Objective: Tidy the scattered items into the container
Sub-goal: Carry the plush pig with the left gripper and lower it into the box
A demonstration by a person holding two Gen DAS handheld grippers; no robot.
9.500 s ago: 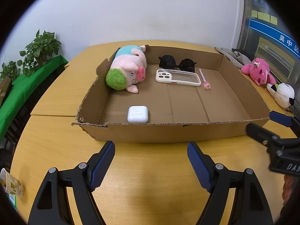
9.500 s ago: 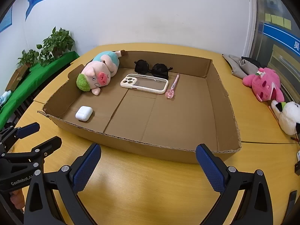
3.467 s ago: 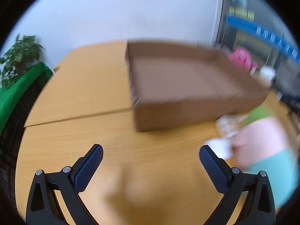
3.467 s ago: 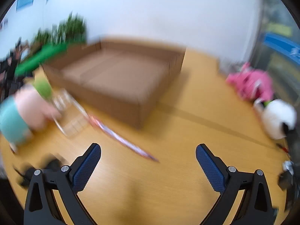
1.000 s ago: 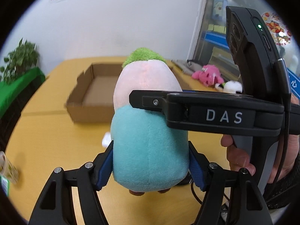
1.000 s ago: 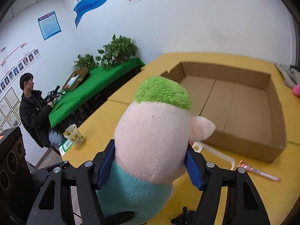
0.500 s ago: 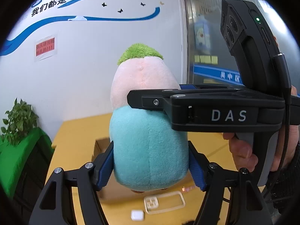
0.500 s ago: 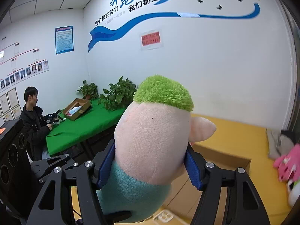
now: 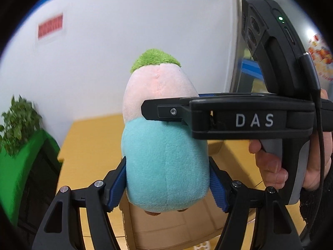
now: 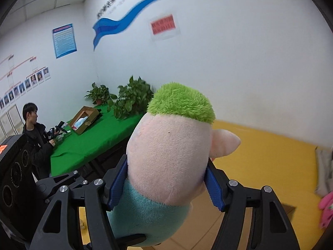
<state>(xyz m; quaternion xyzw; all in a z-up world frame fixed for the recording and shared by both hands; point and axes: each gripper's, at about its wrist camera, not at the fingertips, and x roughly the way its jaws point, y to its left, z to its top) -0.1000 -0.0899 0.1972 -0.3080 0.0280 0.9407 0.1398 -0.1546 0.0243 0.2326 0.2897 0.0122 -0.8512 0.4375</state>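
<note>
One plush pig (image 9: 164, 162) at frame centre, two grippers: the left gripper (image 9: 167, 184) and the right gripper (image 10: 164, 184); one cardboard box (image 9: 179, 227) at the bottom, two potted plants (image 10: 120, 98) left of centre, one seated person (image 10: 35, 133) at the left edge, one pink plush (image 10: 327, 210) at the lower right

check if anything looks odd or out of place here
Only the plush pig: both the left claw and the right claw squeeze it at once, in the air above the cardboard box. Nothing looks damaged or spilled.
</note>
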